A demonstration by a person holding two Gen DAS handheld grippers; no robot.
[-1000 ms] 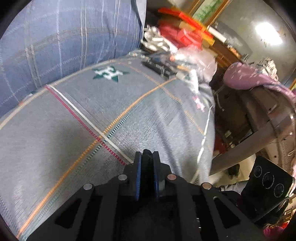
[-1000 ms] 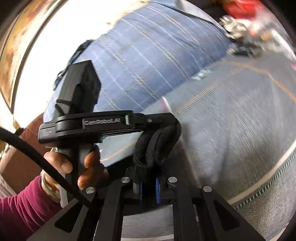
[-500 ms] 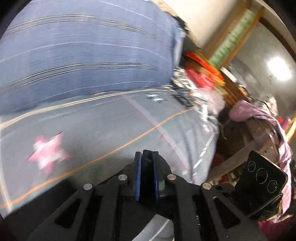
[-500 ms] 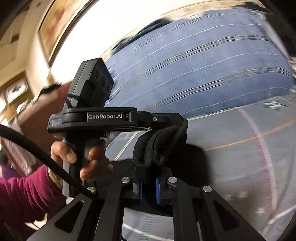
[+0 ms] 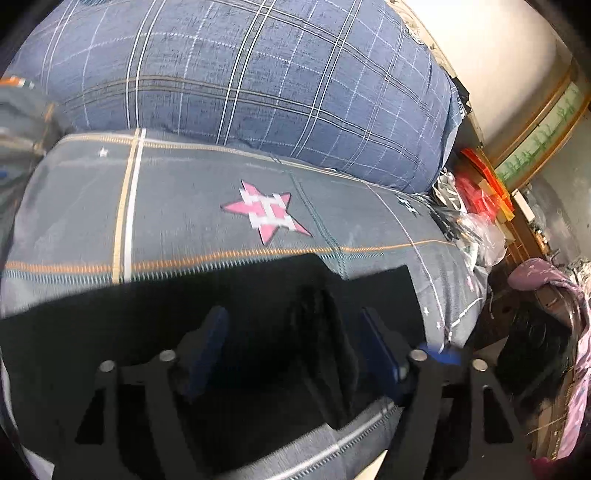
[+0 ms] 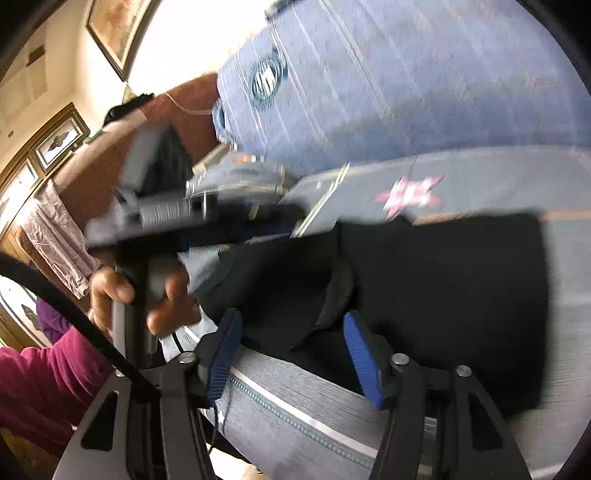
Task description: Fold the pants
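Black pants lie spread on a grey bedspread with a pink star. My left gripper hangs just over them, jaws opening. A raised fold of the black cloth stands between its blue pads, which do not press on it. In the right wrist view the pants reach to the right. My right gripper is over their near edge, jaws opening too. A loose fold lies between its pads without being pinched. A hand holds the blurred left gripper's handle at the left.
A big blue plaid duvet is heaped along the far side of the bed. Red boxes, plastic bags and a purple cloth crowd the right. A magenta sleeve is at lower left, and a framed picture hangs on the wall.
Both grippers were shut on bunched black cloth and swept across the bed. Now their jaws stand apart and the pants lie on the bedspread.
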